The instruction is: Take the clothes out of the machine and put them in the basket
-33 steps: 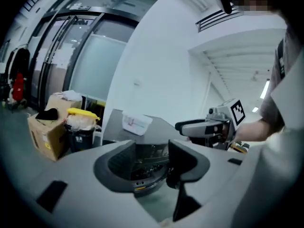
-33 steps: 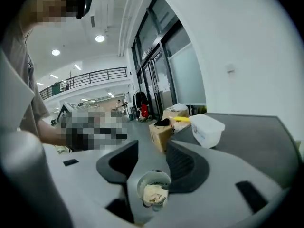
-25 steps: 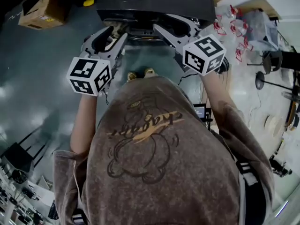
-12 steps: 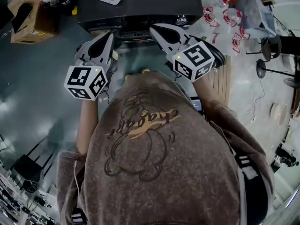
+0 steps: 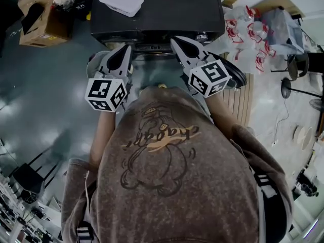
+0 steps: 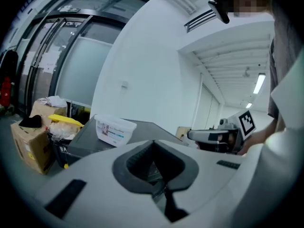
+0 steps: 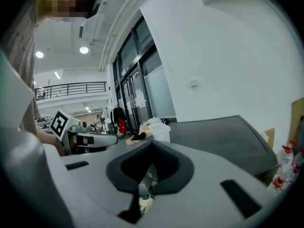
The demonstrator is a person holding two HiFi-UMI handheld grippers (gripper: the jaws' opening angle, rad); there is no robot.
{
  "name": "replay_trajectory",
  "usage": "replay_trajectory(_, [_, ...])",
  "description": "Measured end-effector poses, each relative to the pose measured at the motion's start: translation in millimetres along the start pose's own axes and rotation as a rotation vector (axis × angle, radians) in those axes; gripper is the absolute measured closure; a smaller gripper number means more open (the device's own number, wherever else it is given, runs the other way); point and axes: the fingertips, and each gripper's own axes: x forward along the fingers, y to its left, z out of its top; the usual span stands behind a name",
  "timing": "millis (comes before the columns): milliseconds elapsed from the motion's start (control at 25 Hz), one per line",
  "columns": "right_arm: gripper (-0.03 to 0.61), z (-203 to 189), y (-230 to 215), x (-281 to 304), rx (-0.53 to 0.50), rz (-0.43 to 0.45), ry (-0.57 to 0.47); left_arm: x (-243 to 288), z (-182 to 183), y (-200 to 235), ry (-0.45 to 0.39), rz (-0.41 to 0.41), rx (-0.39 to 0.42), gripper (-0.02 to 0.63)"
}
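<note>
Fingers on your left gripper (image 5: 127,50) and right gripper (image 5: 175,39) sit pressed together, empty, facing the machine (image 5: 167,9); no clothes or basket visible, step unclear.

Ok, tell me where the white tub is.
In the head view the white tub sits on top of the machine, near its left end, beyond the left gripper and right of the cardboard box.
</note>
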Motion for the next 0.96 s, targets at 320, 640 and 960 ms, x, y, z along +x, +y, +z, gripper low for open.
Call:
replay_trajectory(320, [0.583, 2.2, -13.9, 6.1, 0.024, 0.011, -0.003, 4.3, 10.4, 3.3, -0.028, 0.031, -0.022, 0.604])
replay_trajectory(640, [0.583, -3.4, -21.1, 4.0, 0.043, 0.015, 0.009, 2.3, 15.2, 7.2, -0.037, 0.062, -0.039, 0.604])
replay_trajectory(960, [0.583, -8.8, -21.6, 0.1, 0.054, 0.028, 0.023, -2.3, 10.6, 7.5, -0.027, 0.087, -0.057, 0.604])
